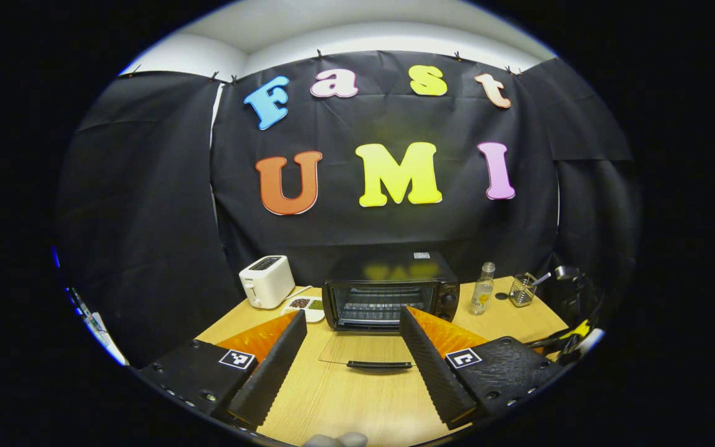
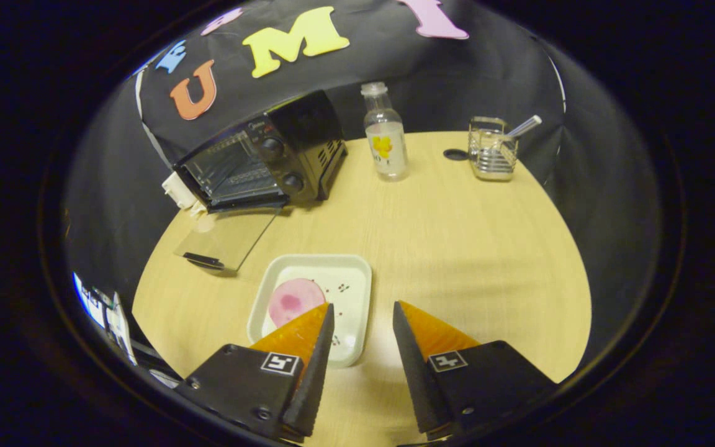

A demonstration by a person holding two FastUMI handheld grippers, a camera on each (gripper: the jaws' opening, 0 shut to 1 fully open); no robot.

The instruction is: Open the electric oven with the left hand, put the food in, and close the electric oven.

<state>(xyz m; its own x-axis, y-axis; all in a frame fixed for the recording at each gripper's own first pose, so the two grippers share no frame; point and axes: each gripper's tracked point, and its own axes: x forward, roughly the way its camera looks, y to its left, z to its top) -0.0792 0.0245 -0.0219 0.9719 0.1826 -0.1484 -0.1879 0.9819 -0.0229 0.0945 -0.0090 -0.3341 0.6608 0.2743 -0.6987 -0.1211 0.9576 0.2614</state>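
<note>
The black electric oven [image 1: 391,290] stands at the back of the wooden table with its glass door [image 1: 367,352] folded down flat and its rack showing. My left gripper [image 1: 352,316] is open, held back from the door handle [image 1: 379,365], nothing between its fingers. In the right gripper view the oven [image 2: 264,155] stands at the upper left with its door [image 2: 224,239] down. A white square tray [image 2: 317,301] holds a round pink food piece [image 2: 293,300]. My right gripper [image 2: 362,307] is open, just above the tray's near right edge.
A white toaster [image 1: 266,280] and a small dish of food [image 1: 306,305] stand left of the oven. To its right are a clear bottle [image 2: 385,133], a wire holder with a utensil [image 2: 492,149] and a dark coaster [image 2: 455,154]. Bare tabletop [image 2: 475,248] spreads on the right.
</note>
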